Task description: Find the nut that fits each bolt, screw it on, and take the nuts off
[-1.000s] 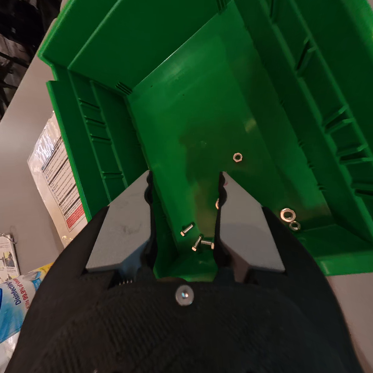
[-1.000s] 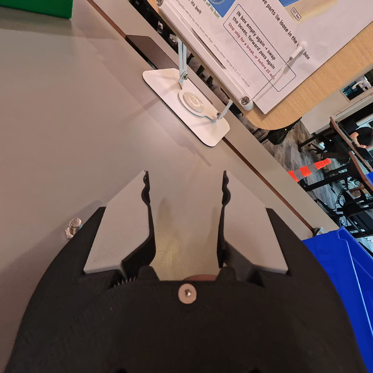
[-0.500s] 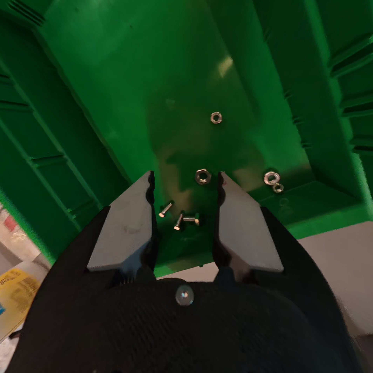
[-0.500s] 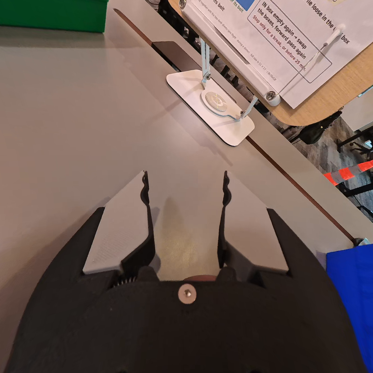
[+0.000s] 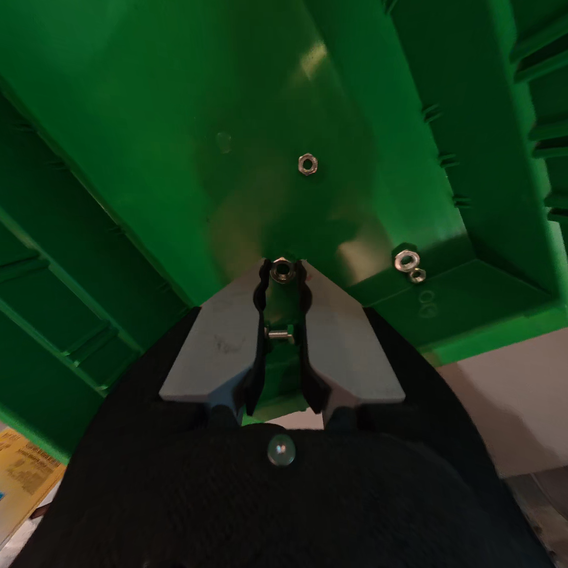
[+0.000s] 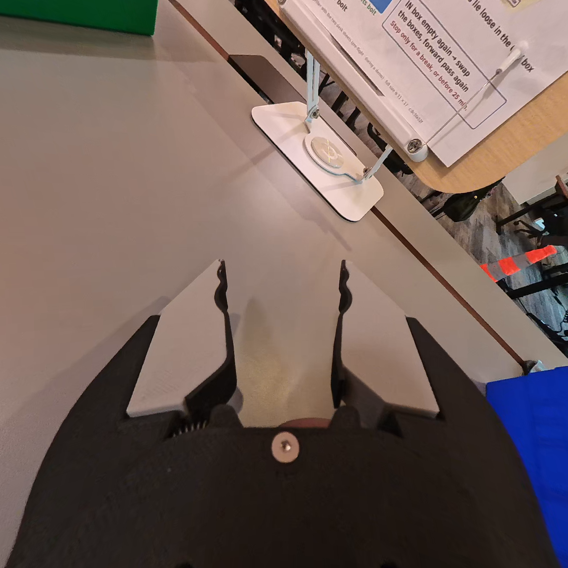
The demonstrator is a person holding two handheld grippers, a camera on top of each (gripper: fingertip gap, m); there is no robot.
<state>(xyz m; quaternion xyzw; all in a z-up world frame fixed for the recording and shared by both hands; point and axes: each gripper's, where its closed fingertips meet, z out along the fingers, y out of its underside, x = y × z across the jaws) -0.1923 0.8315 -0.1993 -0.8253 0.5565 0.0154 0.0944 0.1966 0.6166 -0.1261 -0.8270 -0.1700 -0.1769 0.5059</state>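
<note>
- The left gripper (image 5: 282, 270), black-bodied with grey finger plates, reaches down into the green plastic bin (image 5: 129, 129); its fingers are drawn in to a narrow gap and pinch a silver hexagonal metal nut (image 5: 281, 271) right at the tips, with a black pad edge against each side of it.
- Nearer than that nut, seen through the slot between the same fingers, a short silver bolt (image 5: 278, 335) lies crosswise on the bin floor, partly hidden by the pads.
- To the right of the fingertips, in the corner where the bin floor meets its low front wall, a larger silver hex nut (image 5: 406, 261) lies flat with a smaller silver nut (image 5: 417, 275) touching it.
- Farther along the bin floor, well apart from the others, a single small silver hex nut (image 5: 307, 165) lies flat.
- Outside the bin at lower left, a yellow printed packet (image 5: 21, 470) sits on the pale table (image 5: 498, 408).
- The right gripper (image 6: 282, 267), of the same build, hovers over the bare grey tabletop (image 6: 123, 184) with its fingers spread wide and nothing between them.
- At the right edge of that view is a blue plastic bin (image 6: 534, 430).
- Beyond the right gripper, a white flat-based stand (image 6: 319, 159) rests near the table's far edge and carries a printed white instruction sheet (image 6: 461, 55).
- In the far left corner, a part of the green bin shows.
</note>
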